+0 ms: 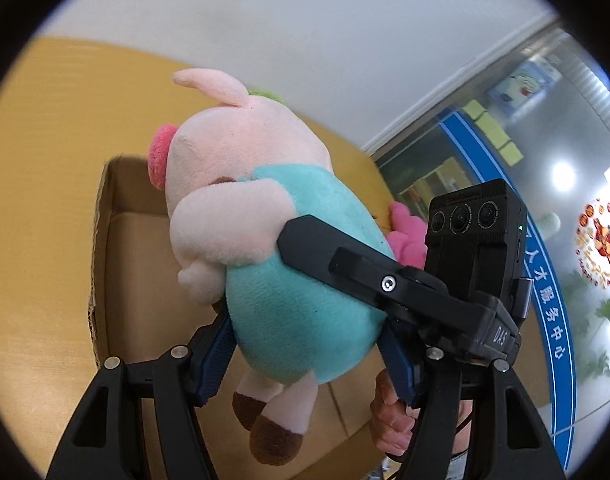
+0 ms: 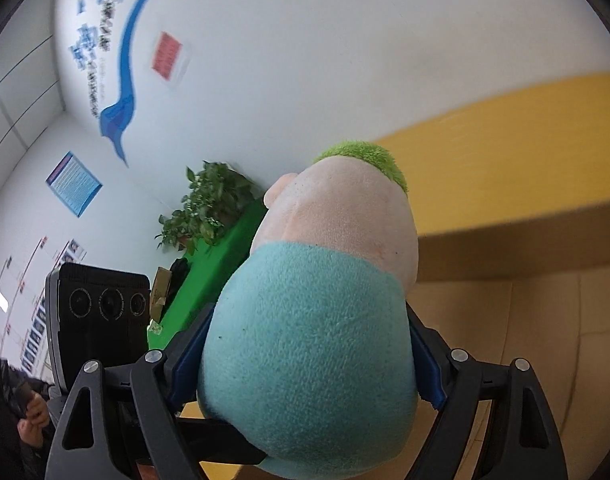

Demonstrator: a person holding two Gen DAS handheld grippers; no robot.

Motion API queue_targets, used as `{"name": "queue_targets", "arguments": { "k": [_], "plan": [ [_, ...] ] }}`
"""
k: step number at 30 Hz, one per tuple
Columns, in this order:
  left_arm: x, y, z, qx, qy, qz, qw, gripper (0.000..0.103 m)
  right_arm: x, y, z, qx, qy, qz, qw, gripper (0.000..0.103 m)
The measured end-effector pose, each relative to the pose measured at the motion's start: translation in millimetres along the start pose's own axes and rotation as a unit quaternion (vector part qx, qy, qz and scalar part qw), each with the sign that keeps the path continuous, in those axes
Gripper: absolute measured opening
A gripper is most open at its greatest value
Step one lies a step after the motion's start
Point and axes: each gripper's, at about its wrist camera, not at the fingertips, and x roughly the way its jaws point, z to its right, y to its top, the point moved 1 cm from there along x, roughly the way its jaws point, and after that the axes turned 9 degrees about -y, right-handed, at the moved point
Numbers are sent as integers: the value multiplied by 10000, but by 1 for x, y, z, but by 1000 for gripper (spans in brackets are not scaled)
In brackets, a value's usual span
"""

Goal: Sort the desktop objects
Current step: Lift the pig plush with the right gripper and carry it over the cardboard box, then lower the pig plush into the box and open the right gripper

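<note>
Left wrist view shows a yellow table (image 1: pixel 45 140) that fills the left side, and on it an open cardboard box (image 1: pixel 117 240) with brown walls. In front of the box, raised in the air, is the plush pig (image 1: pixel 265 220): pink head with a darker pink snout, green tuft on top, turquoise shirt, brown feet that hang down. Both grippers hold this pig together. The left gripper (image 1: pixel 305 344) has its blue pads on the two sides of the turquoise belly and pinches it. The right gripper (image 1: pixel 345 256) comes in from the right side of this view; one of its black fingers lies across the pig's body, with its camera block behind it. A hand (image 1: pixel 389 420) is seen low, under the right gripper. A small bright pink plush thing (image 1: pixel 405 236) shows behind the pig; I cannot tell what it is.

Right wrist view shows the pig (image 2: pixel 317 340) from the back, very close. The right gripper (image 2: pixel 309 352) presses its blue pads on both sides of the turquoise body. The box (image 2: pixel 525 320) is beyond the pig, at the right. A green plant (image 2: pixel 209 204) stands far by the white wall.
</note>
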Motion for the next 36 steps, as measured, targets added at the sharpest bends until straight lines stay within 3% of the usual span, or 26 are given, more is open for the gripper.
{"name": "queue_targets", "arguments": {
  "k": [5, 9, 13, 17, 19, 21, 22, 27, 32, 36],
  "plan": [
    [17, -10, -41, -369, 236, -320, 9985, 66, 49, -20, 50, 649, 15, -461, 9968, 86],
    [18, -19, -45, -259, 459, -461, 9975, 65, 74, -31, 69, 890, -27, -809, 9927, 92],
    [13, -27, -42, -65, 690, -481, 9964, 65, 73, -28, 75, 1017, -45, -1011, 9897, 95],
    [6, -32, -51, -19, 907, -473, 9947, 65, 50, -24, 70, 690, -245, -993, 9924, 95],
    [5, -34, -52, 15, 1025, -554, 9932, 65, 48, -25, 69, 547, -397, -1137, 9912, 88],
    [2, -40, -54, 75, 1221, -616, 9906, 66, 54, -29, 68, 544, -237, -1246, 9904, 63],
    [-1, -44, -55, 54, 1294, -604, 9897, 67, 57, -31, 68, 641, -95, -1266, 9898, 60],
    [-32, -51, -43, 251, 1825, -369, 9822, 67, 73, -40, 64, 959, 297, -1339, 9859, 60],
    [-81, -66, -27, 359, 1846, 109, 9821, 68, 80, -57, 60, 950, 463, -1544, 9823, 67],
    [-109, -100, -15, 599, 1887, 132, 9801, 68, 44, -59, 44, 589, 347, -1452, 9870, 80]
  ]
}}
